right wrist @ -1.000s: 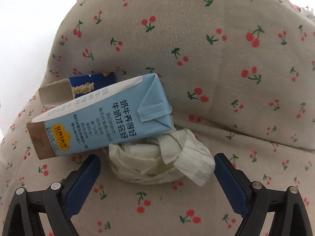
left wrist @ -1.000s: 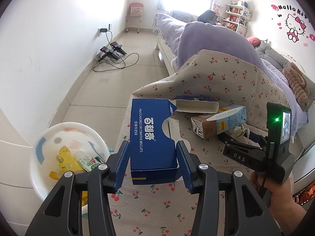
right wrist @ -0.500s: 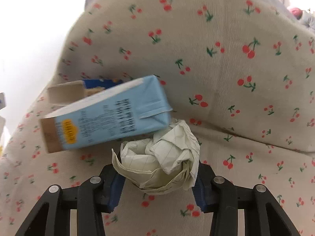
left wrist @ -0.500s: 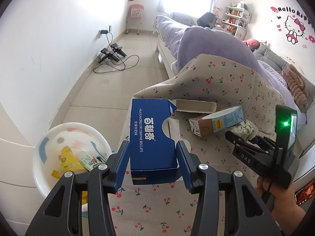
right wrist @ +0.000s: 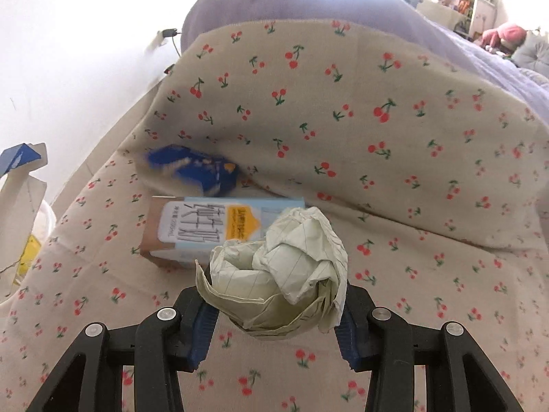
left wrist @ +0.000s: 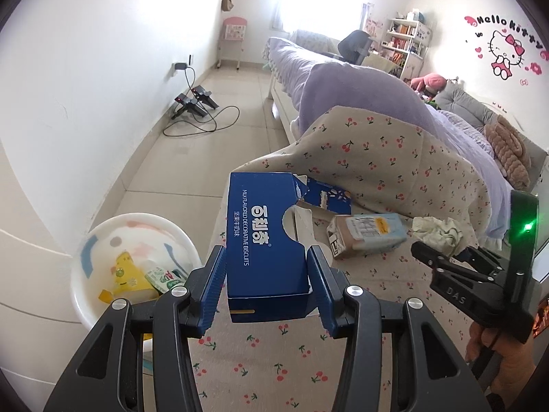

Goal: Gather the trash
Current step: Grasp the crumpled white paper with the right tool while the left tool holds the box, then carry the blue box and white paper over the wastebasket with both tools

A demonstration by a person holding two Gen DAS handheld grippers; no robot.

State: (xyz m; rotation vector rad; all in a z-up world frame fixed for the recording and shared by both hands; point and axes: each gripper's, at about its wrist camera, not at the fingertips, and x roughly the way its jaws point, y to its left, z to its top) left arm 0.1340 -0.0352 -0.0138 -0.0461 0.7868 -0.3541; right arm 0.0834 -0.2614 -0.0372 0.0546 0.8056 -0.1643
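From the left wrist view, your left gripper [left wrist: 267,276] has its jaws clamped on the sides of an opened dark blue cardboard biscuit box [left wrist: 266,240], held above the cherry-print beige bedcover [left wrist: 377,158]. A round white plastic bin [left wrist: 103,240], already holding wrappers, sits on the floor just left of the bed. Swing the box left over the bin's mouth before letting go, and keep it level so the loose flap does not catch the rim. A pale blue and brown milk carton [left wrist: 367,235] lies on the cover near a second small blue box [left wrist: 327,199]. Compared with a second ago, the box sits the same in the jaws, and the right gripper [left wrist: 442,257] now carries paper off the cover.

From the right wrist view, that gripper's jaws are closed on a crumpled ball of pale green lined paper [right wrist: 278,271], raised clear of the cover with the milk carton [right wrist: 206,230] behind it. Grip lightly but firmly; crushed paper can slip. A second ago these jaws stood wide apart around the paper as it lay against the carton.
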